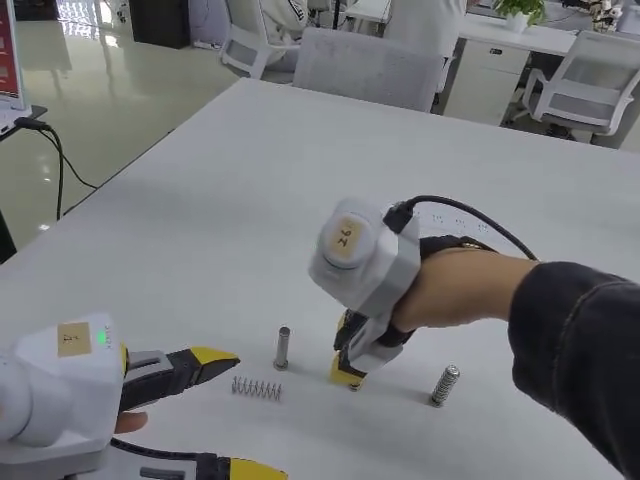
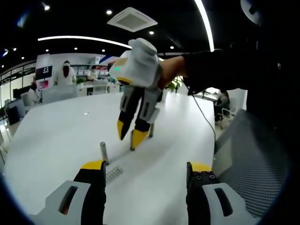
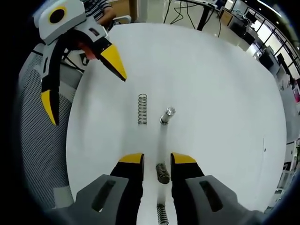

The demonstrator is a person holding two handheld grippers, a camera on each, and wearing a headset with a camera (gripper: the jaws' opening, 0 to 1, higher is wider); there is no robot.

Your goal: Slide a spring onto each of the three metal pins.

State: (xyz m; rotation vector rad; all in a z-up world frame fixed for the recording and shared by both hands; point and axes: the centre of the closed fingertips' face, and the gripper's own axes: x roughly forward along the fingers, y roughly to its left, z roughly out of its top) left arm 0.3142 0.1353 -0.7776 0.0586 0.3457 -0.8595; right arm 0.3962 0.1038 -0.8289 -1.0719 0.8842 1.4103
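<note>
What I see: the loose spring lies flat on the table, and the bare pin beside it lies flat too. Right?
No: the bare pin stands upright, as the head view shows. The loose spring does lie flat on the table beside it.

An open-plan office: mesh swivel chairs (image 1: 585, 95) and desks (image 1: 495, 32) behind the white bench (image 1: 250, 180), ceiling vent (image 2: 131, 19) and spotlights (image 2: 108, 12) overhead.

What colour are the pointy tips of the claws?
Yellow, on the left claw and right claw alike; clearest in the right gripper view.
</note>
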